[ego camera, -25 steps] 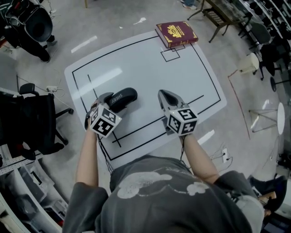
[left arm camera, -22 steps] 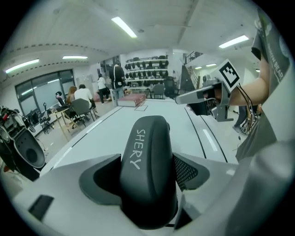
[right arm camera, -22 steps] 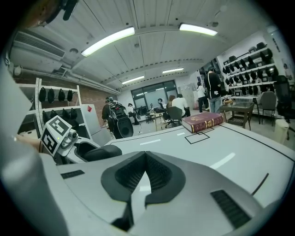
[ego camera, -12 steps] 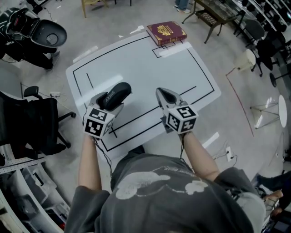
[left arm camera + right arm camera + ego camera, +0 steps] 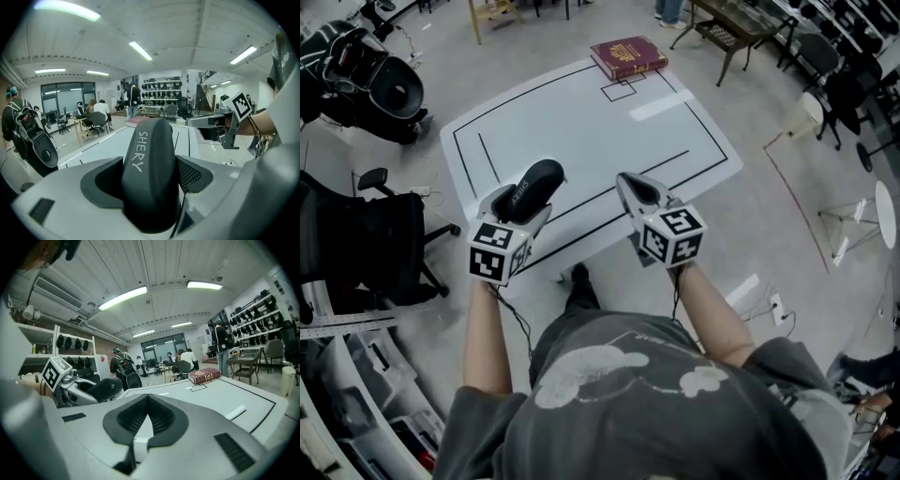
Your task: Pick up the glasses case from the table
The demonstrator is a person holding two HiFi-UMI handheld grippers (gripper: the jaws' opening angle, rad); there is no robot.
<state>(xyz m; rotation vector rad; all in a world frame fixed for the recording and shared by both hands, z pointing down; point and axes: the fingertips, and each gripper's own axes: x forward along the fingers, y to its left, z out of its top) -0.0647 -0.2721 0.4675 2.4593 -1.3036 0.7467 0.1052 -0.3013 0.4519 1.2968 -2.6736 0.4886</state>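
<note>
Black glasses case [image 5: 532, 186] pinched in left gripper [image 5: 518, 205], held over white table [image 5: 581, 122], right gripper [image 5: 628, 186] pressed together, empty, red book [image 5: 628, 56] at far edge.

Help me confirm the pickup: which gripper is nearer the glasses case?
Left. The left gripper is clamped on the glasses case; the right gripper is shut and empty, to its right, not touching.

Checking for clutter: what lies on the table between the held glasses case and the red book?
Only bare table with black lines, from glasses case to book, in the head view.
</note>
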